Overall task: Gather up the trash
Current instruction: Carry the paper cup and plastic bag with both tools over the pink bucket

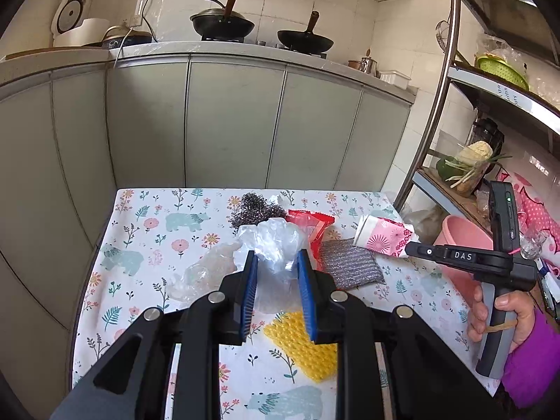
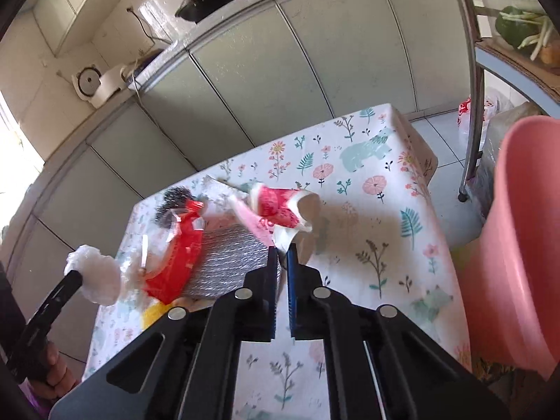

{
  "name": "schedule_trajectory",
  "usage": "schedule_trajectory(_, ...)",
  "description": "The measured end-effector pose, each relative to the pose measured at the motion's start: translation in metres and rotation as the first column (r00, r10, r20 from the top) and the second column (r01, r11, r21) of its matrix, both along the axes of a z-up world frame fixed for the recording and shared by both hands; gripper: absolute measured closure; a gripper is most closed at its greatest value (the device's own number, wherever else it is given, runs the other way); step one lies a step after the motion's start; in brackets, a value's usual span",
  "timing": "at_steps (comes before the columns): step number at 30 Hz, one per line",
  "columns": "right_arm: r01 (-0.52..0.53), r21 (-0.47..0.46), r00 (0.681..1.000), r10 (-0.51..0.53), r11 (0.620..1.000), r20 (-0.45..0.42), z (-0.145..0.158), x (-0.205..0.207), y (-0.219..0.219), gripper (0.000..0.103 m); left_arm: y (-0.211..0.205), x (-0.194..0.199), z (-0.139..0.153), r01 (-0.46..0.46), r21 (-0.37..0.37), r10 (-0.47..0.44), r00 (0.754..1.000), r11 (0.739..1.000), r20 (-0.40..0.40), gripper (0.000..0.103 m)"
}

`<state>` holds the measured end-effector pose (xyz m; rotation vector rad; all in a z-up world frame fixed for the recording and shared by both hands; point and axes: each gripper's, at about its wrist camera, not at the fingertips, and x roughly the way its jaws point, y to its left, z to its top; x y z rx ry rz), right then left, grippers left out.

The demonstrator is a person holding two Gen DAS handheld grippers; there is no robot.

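Mid-pickup: left tool (image 1: 276,262) clamped on crumpled clear plastic bag (image 1: 273,241) at frame centre above floral surface (image 1: 147,231), right tool (image 2: 282,255) pinched on paper cup (image 2: 280,210) rim; next, probably carrying both to pink bin (image 2: 518,238) at right.

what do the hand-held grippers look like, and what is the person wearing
Each hand-held gripper is black, with angular linkage arms, round silver pivot pins and blue ribbed pads: left hand-held gripper, right hand-held gripper. Seen from the left wrist, the right one has a grey grip, white "DAS" lettering and a small green light. The person wears a purple sleeve.
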<state>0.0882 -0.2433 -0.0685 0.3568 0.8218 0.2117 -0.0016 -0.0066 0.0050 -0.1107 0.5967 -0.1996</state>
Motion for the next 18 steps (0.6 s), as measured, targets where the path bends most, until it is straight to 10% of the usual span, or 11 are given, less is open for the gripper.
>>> schedule_trajectory(18, 0.125, -0.062, 0.977, -0.112, 0.990, 0.183, 0.062, -0.112, -0.042, 0.098, -0.061, -0.020, 0.036, 0.130, -0.005, -0.129, 0.989, 0.992, 0.073, 0.082)
